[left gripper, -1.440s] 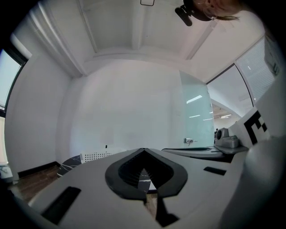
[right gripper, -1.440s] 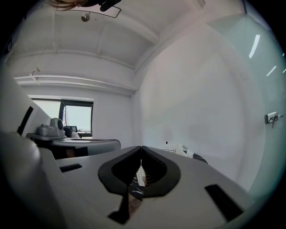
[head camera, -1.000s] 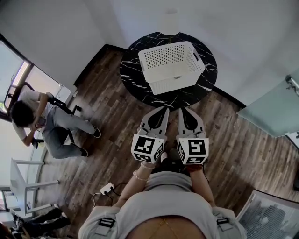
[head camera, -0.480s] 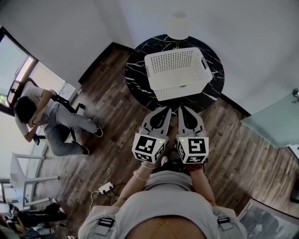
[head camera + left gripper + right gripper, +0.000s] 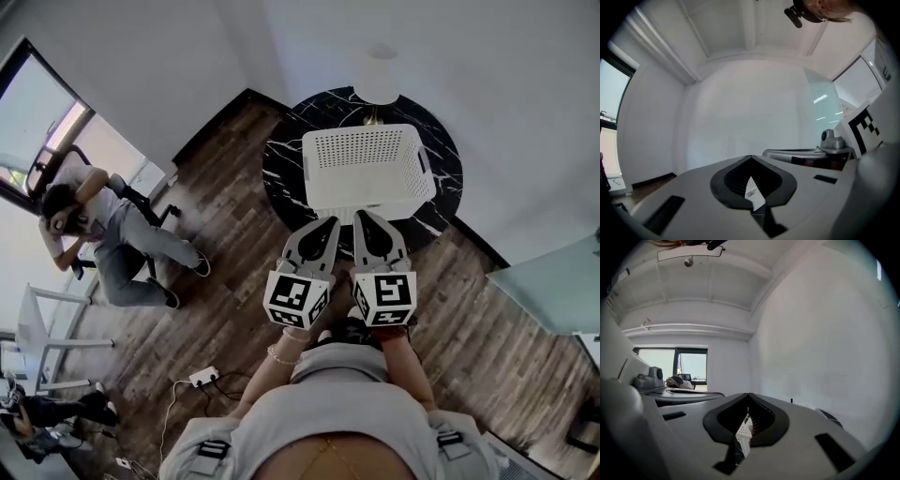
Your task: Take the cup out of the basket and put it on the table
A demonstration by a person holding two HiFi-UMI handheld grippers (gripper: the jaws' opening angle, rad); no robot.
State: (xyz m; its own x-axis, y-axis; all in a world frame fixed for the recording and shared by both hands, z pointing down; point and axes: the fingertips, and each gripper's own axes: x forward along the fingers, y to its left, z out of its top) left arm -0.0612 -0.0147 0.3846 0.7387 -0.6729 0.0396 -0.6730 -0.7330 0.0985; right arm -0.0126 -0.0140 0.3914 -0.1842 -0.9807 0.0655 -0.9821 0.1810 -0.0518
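Basket (image 5: 370,197) of white perforated plastic, rectangular, on a round black marble table (image 5: 286,164)
Cup inside cannot be made out. Left tongs (image 5: 328,223) and right tongs (image 5: 361,217), grey, each pressed together on nothing, tips near the basket's front wall.

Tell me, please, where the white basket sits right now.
In the head view, the basket sits upper centre on the round black table, in front of the white lamp.

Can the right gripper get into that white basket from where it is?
Probably yes: the right gripper is just short of the white basket, whose top is open, nothing between. Its jaws are shut.
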